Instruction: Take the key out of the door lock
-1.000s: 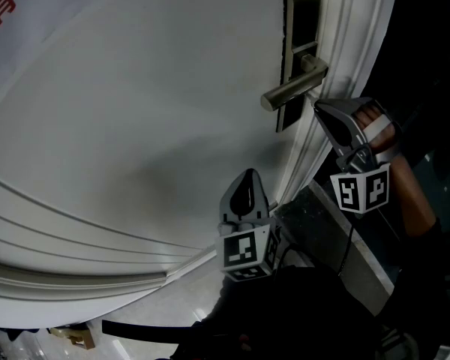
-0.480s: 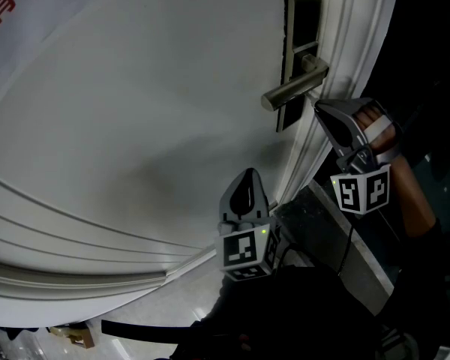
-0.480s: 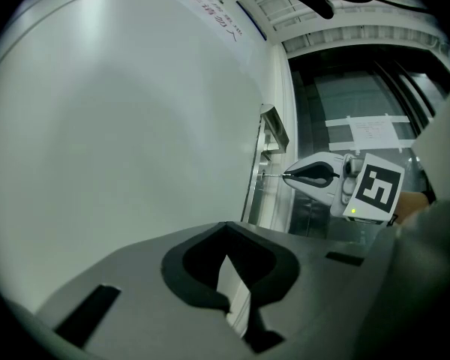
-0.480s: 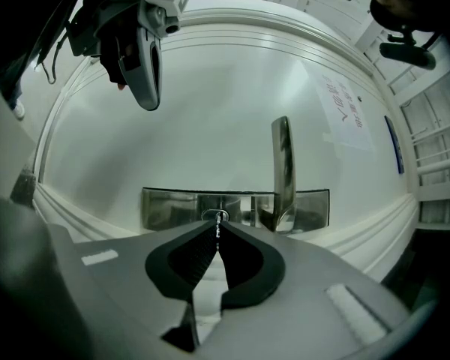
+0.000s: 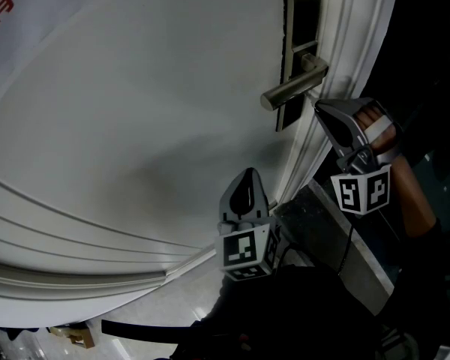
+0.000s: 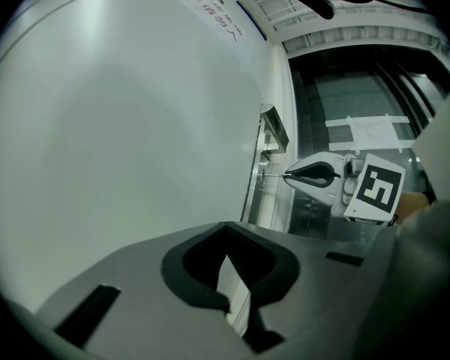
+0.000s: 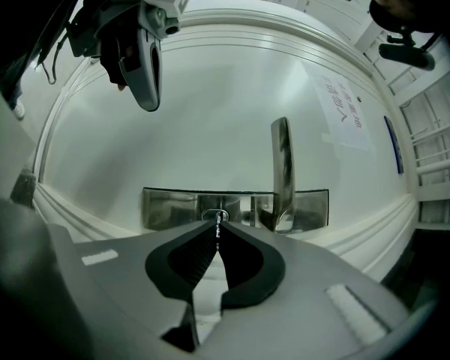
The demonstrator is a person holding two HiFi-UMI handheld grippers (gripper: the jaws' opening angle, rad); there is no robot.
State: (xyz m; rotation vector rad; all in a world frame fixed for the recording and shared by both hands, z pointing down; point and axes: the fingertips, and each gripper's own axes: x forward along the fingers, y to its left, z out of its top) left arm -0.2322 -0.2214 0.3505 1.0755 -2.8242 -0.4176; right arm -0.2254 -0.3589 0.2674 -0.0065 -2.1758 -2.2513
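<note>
My right gripper point(image 7: 218, 226) is clamped on the key point(image 7: 218, 235), a thin metal blade pinched between the tips. Its far end reaches the keyhole point(image 7: 215, 216) in the shiny lock plate point(image 7: 165, 208); how deep it sits, I cannot tell. The lever handle point(image 7: 282, 171) juts from the same plate, just beside my gripper. My left gripper point(image 6: 226, 227) has its tips together on nothing. I hold it apart from the lock, alongside the white door point(image 6: 135, 126).
</note>
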